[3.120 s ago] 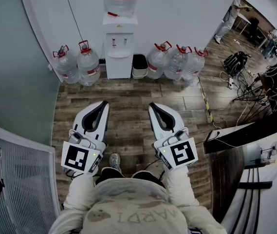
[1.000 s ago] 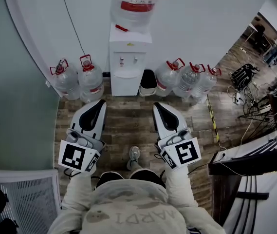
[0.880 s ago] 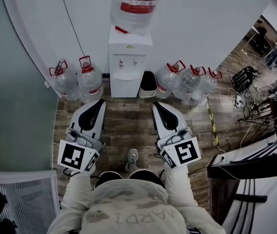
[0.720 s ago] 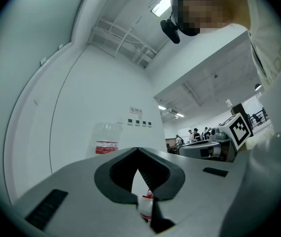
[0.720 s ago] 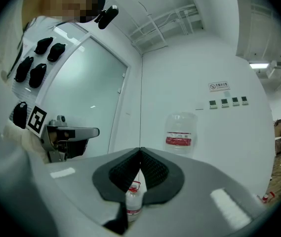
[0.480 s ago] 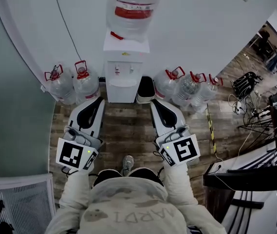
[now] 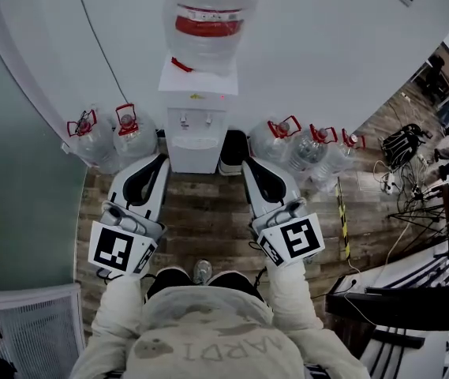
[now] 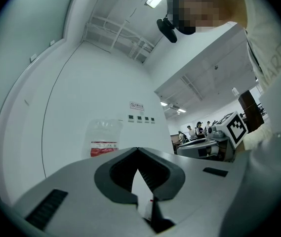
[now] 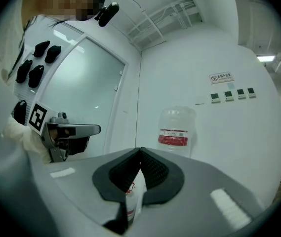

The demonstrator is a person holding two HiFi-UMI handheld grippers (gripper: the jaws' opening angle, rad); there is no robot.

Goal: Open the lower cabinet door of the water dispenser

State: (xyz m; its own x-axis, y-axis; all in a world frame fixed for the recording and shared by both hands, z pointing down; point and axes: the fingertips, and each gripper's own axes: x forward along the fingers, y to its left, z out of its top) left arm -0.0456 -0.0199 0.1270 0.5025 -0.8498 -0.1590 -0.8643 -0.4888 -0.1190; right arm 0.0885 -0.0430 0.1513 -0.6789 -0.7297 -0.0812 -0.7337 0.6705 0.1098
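1. The lower cabinet door (image 7: 194,159) of the water dispenser (image 7: 196,121) looks closed, as far as the steep head view shows. Its front is strongly foreshortened, and no handle can be made out.
2. The dispenser stands on the wooden floor (image 7: 208,219) at the foot of the white wall (image 7: 303,61). A large bottle (image 7: 208,14) sits upended on its top.
3. A black bin (image 7: 233,150) sits just beside the dispenser on the person's right, with three water jugs (image 7: 311,150) further along the wall. Two more jugs (image 7: 106,131) stand on the left side.
4. The left gripper (image 7: 160,159) has its jaws together with nothing between them. Its tips hang near the dispenser's lower left front corner and seem to be apart from it.
5. The right gripper (image 7: 247,164) also has its jaws pressed together and empty. It points at the floor edge in front of the bin, just right of the cabinet.
6. By my judgement only the approach is made and none of the opening is done. What is left is to reach the door's edge or handle, take hold of it and swing it out. If a pinch is used, one pair of jaws must part first.
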